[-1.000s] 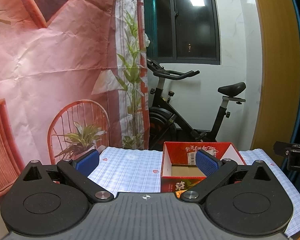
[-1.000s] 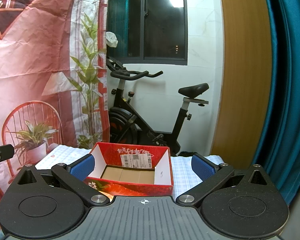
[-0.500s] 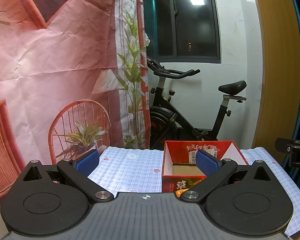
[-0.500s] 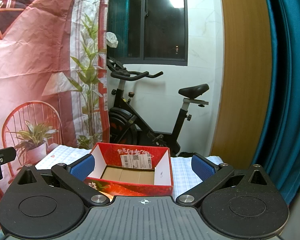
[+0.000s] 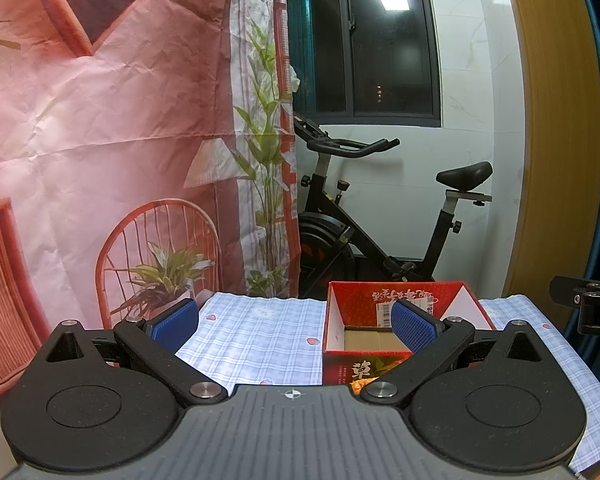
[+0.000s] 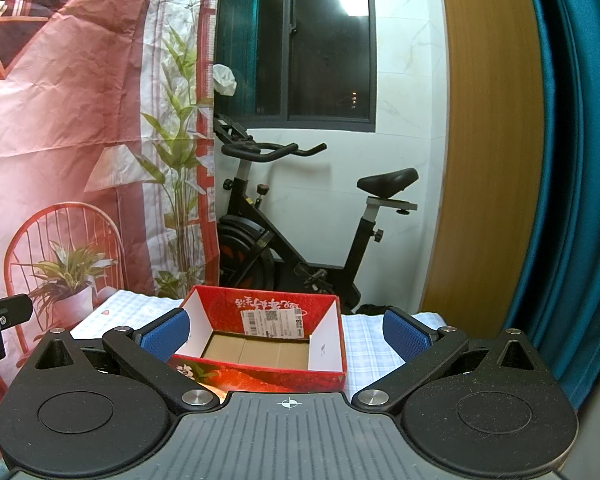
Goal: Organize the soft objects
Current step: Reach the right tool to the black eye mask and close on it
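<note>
Left tool (image 5: pixel 294 322) hides red box's (image 5: pixel 396 302) front — partly.

Home room, partly set up as recording corner. Shown by: exercise bike (image 6: pixel 300 224) parked under dark window (image 6: pixel 296 40); teal curtain (image 6: pixel 572 160) hung at right; wood-grain panel (image 6: pixel 488 132) beside white marbled wall. Table covered with checked cloth (image 5: pixel 260 332). Creased printed backdrop (image 5: pixel 120 100) with pictured chair and potted plants hung at left. Ceiling light seen reflected in glass.

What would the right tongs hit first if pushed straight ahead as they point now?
Probably the red box: its near wall sits between the open right tongs. They might pass above it; depth is unclear.
</note>
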A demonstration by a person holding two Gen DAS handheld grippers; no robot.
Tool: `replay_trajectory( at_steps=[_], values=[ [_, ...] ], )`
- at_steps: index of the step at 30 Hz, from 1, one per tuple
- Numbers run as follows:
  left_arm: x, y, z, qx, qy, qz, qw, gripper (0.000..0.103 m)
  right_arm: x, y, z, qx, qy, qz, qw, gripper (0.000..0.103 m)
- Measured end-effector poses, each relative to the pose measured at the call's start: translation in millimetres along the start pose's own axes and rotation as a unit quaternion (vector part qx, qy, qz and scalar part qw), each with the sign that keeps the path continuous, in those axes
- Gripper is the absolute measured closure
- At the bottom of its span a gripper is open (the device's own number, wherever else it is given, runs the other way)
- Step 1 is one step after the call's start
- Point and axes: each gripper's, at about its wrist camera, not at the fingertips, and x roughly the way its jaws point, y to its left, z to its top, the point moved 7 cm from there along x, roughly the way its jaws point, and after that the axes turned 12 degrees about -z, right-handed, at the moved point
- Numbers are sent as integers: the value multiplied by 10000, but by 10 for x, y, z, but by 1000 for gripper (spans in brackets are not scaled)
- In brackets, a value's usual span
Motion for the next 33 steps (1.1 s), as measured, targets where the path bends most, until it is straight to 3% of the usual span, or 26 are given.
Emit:
replay_trajectory(
  at_steps=[22, 29, 33],
  values=[
    [47, 28, -59, -74, 29, 11, 10000, 0, 25, 9, -72, 132, 16, 100, 9999, 0],
    [286, 59, -312, -88, 354, 47, 9993, 0, 239, 25, -338, 443, -25, 549, 9975, 0],
    [502, 152, -519, -215, 573, 23, 9981, 0, 445, 78, -593, 337, 32, 448, 9984, 0]
  ],
)
